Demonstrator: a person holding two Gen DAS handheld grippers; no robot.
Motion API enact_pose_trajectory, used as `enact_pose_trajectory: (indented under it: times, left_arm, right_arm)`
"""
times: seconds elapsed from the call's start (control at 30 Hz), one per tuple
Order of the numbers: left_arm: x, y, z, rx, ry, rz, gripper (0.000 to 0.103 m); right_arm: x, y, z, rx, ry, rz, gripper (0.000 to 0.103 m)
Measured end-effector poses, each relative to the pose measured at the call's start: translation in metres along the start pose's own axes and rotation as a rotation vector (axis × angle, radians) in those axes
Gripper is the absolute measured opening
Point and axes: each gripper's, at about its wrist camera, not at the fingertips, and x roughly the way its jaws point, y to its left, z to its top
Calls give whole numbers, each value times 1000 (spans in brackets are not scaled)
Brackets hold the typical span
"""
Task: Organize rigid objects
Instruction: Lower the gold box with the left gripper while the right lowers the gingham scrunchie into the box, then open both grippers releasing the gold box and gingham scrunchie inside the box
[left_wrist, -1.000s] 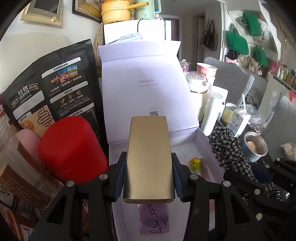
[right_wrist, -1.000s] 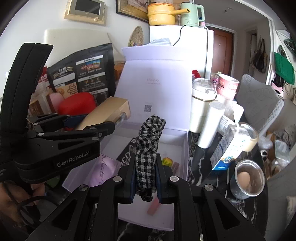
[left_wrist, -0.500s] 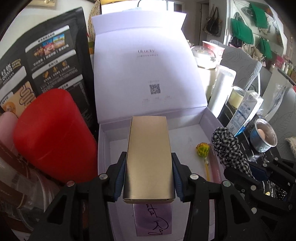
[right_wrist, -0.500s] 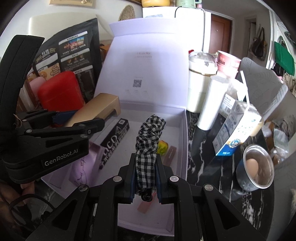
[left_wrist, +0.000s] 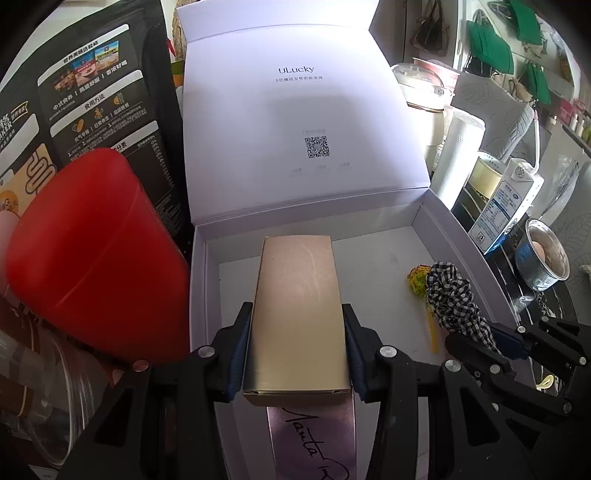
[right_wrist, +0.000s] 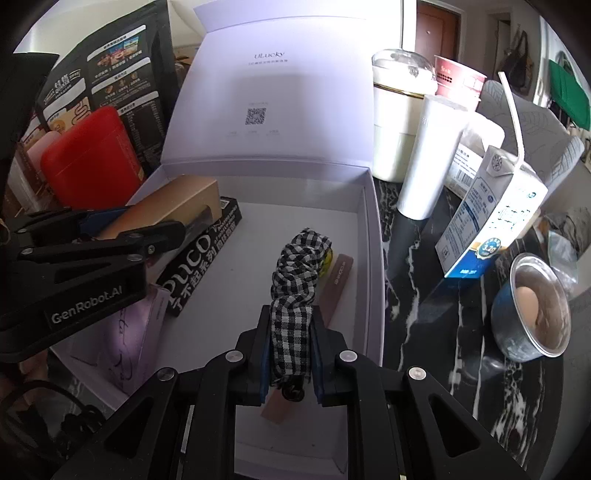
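Both your grippers have dropped closer to the open white box (left_wrist: 461, 236) since a second ago, so its lid now fills the upper middle of both frames. Your left gripper (left_wrist: 297, 349) pinches the gold box (left_wrist: 297, 314) by its long sides, its long axis running straight away from the lens toward the lid, above the box interior at center frame. Its underside is hidden, and it covers most of the lilac signed card (left_wrist: 314, 443) at the bottom edge. Your right gripper (right_wrist: 290, 356) clamps the checked fabric scrunchie (right_wrist: 295, 280) upright over the right half of the box floor; the scrunchie masks the yellow item (left_wrist: 417, 282) behind it. A black carton (right_wrist: 207, 258) lies diagonally, partly hidden behind the left tool.
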Motion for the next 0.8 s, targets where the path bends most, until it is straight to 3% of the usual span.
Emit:
enact_pose_trajectory:
  times: [0.17, 0.3, 0.67, 0.77, 0.8]
  left_arm:
    - [4, 0, 1, 6, 28, 16, 46]
    - [5, -1, 3, 1, 45, 31, 46]
    - [-19, -2, 8, -9, -1, 54, 48]
    - [-27, -1, 8, -13, -13, 41, 66]
    - [-29, 0, 8, -15, -21, 39, 80]
  right_arm:
    - [4, -3, 0, 14, 17, -22, 19]
    - [1, -4, 3, 19, 10, -18, 33]
    - [-20, -9, 6, 27, -32, -18, 33]
    - [-28, -10, 7, 25, -48, -14, 33]
    - [-29, -9, 8, 24, -53, -13, 33]
